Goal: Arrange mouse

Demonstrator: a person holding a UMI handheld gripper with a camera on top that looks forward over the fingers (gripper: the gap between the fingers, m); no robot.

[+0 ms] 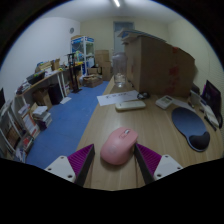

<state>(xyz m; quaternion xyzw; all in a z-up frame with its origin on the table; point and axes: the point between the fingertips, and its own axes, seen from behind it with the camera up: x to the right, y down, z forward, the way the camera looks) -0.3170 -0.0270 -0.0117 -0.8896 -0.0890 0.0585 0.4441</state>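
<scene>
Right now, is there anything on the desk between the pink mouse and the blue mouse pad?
Nothing visible does. The pink mouse lies on the wooden desk between the open fingers of the gripper, with a gap at each side. Bare wood runs from it to the blue mouse pad, which lies beyond the fingers.

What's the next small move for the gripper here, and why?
Probably ease forward a little and close. The gripper is open, and the pink mouse rests on the wooden table between the fingers with a gap on each side, so nothing is gripped yet. Once held, the dark mouse pad, beyond and to the right, looks like the likely target.
</scene>
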